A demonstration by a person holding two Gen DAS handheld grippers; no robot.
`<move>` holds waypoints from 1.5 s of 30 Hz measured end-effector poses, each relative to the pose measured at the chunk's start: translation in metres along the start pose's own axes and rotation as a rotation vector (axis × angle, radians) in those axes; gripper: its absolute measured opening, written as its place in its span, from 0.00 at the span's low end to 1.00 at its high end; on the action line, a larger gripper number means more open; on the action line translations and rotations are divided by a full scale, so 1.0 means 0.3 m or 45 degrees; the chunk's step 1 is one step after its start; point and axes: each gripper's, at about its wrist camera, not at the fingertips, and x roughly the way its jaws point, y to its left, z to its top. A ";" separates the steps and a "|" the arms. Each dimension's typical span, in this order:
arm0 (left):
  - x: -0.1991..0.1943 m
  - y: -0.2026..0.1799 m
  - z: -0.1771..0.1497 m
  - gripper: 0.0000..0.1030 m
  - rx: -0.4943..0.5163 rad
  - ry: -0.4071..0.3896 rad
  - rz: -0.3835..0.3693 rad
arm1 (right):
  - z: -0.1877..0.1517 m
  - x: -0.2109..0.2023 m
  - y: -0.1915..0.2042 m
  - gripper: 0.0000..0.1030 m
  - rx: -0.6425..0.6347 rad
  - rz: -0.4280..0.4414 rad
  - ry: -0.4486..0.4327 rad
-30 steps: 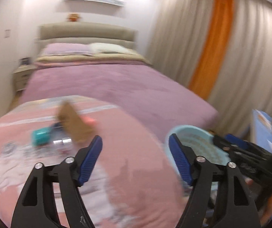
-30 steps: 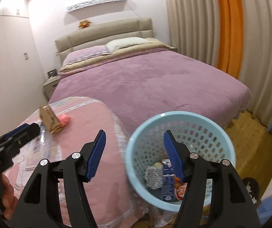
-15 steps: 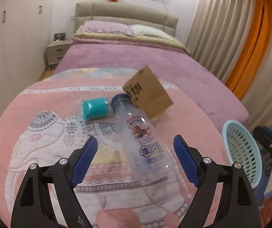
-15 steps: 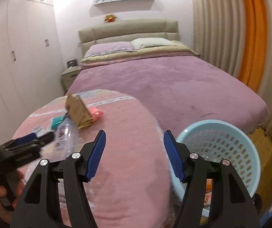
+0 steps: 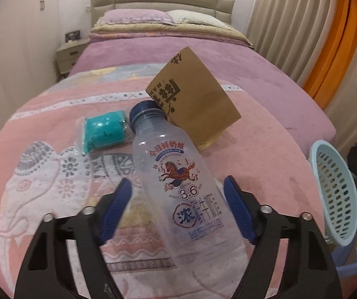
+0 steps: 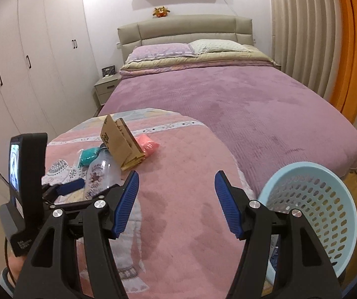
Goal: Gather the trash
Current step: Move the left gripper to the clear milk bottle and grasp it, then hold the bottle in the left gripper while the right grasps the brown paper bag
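Note:
A clear plastic bottle (image 5: 178,182) with a blue cap lies on the pink blanket (image 5: 265,149). My left gripper (image 5: 178,199) is open with its fingers on both sides of the bottle's body, not touching it. A brown paper bag (image 5: 195,104) stands behind the cap, and a teal wrapped packet (image 5: 103,129) lies to the left. In the right wrist view my right gripper (image 6: 176,196) is open and empty above the blanket; the bottle (image 6: 98,172), bag (image 6: 119,139), teal packet (image 6: 87,157) and a pink packet (image 6: 147,144) lie ahead-left. The light blue basket (image 6: 310,211) stands right.
The basket (image 5: 335,191) is at the blanket's right edge. A large bed with a purple cover (image 6: 228,99) lies behind. White wardrobes (image 6: 29,62) line the left wall, with a bedside table (image 6: 106,89). Curtains (image 6: 315,37) hang at right.
My left gripper has moved forward so the bottle now lies between its open fingers. My right gripper has swung left, away from the basket, toward the blanket.

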 end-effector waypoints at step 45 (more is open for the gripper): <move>-0.316 0.429 -0.156 0.52 -0.173 -0.281 0.011 | 0.112 0.395 0.256 0.71 -0.252 0.412 0.194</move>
